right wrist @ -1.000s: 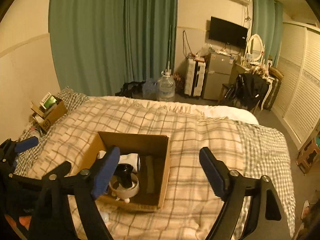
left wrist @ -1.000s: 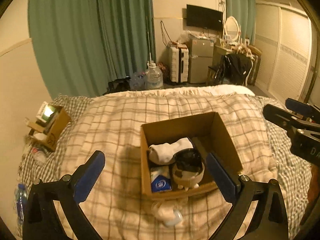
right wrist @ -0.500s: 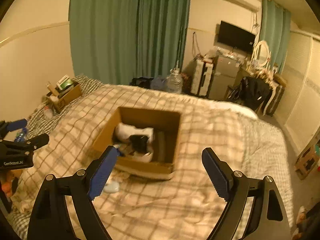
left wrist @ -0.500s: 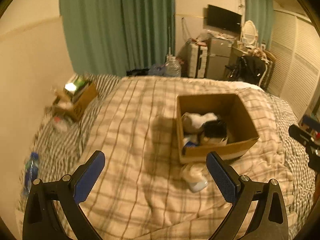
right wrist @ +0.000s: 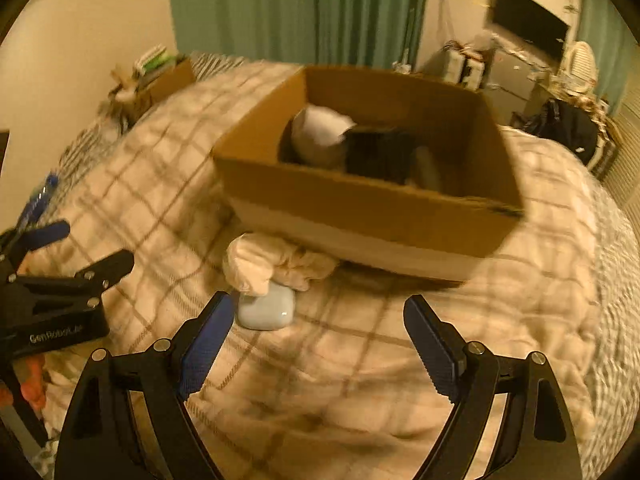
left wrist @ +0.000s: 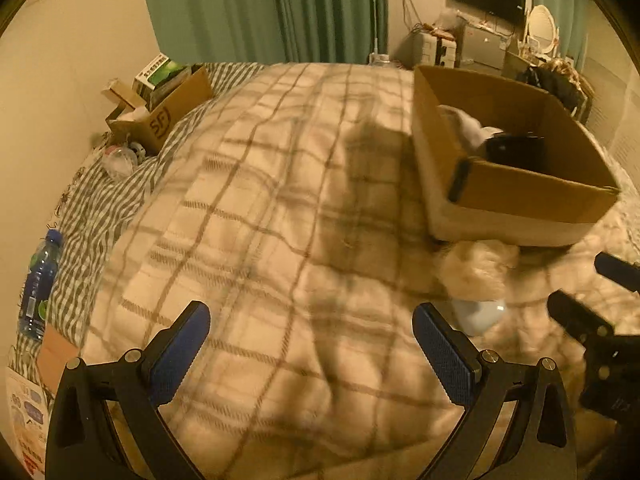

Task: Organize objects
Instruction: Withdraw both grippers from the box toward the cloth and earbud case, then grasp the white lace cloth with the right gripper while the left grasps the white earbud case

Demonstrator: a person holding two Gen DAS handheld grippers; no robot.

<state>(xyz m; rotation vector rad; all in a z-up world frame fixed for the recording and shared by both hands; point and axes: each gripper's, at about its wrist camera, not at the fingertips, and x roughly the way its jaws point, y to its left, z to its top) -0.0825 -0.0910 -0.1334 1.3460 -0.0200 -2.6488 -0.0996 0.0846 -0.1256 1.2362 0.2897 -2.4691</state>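
Both tongs, left gripper (left wrist: 311, 344) and right gripper (right wrist: 318, 334), gape empty; blanket (right wrist: 360, 380) slack could snag beside the pale case (right wrist: 266, 309).

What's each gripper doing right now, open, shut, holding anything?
Left gripper: open, nothing between its fingers, over the plaid blanket.
Right gripper: open, holding nothing, just short of the small white case.

left gripper (left wrist: 311, 340): lower over plaid blanket (left wrist: 260, 208) than a second ago | right gripper (right wrist: 319, 330): dropped closer to pale case (right wrist: 266, 310) and crumpled cloth (right wrist: 276, 260) | cardboard box (right wrist: 360, 208): fills more of both views
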